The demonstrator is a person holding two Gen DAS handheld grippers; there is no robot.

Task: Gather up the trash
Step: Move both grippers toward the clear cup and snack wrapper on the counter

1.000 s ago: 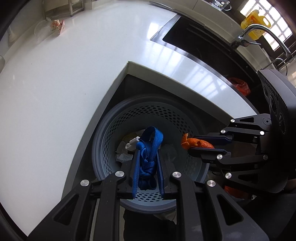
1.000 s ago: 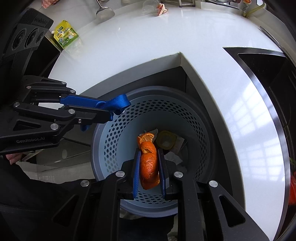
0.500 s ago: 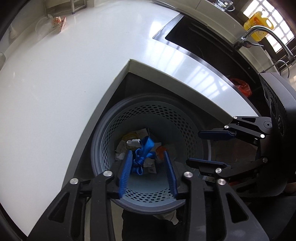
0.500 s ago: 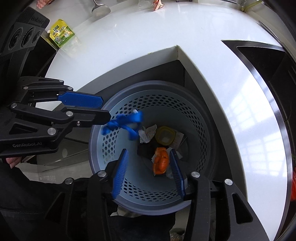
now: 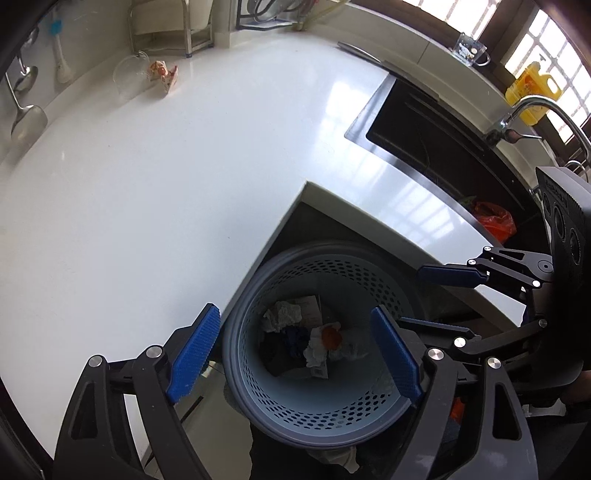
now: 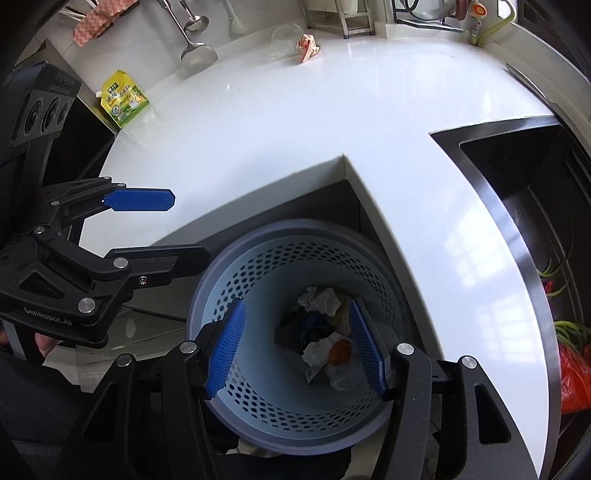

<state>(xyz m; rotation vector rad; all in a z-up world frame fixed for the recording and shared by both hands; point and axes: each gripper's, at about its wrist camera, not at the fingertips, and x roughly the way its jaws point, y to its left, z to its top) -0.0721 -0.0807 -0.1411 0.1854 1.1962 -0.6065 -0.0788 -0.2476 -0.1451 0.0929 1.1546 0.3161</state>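
Observation:
A blue-grey perforated trash basket [image 5: 317, 413] [image 6: 258, 406] stands on the floor in the inner corner of the white counter [image 5: 147, 184]. In it lie an orange peel [image 5: 330, 336] [image 6: 340, 351], a dark blue strap [image 5: 295, 338] [image 6: 314, 325] and crumpled white paper [image 5: 282, 314]. My left gripper [image 5: 295, 354] is open and empty above the basket's rim. My right gripper [image 6: 297, 349] is open and empty above the basket too. A small orange wrapper [image 5: 162, 72] [image 6: 308, 46] and a clear plastic cup [image 5: 129, 75] lie at the counter's far edge. A yellow-green pouch [image 6: 123, 99] lies at the counter's left.
A black sink [image 5: 424, 140] [image 6: 535, 206] with a chrome tap [image 5: 532, 110] is set in the counter on the right, with a red bag [image 5: 495, 221] in it. Ladles [image 6: 192, 40] hang on the back wall. A metal rack [image 5: 177, 26] stands at the back.
Both grippers opened and let go: the blue strap and the orange peel dropped into the basket. Both grippers have since risen and opened wider.

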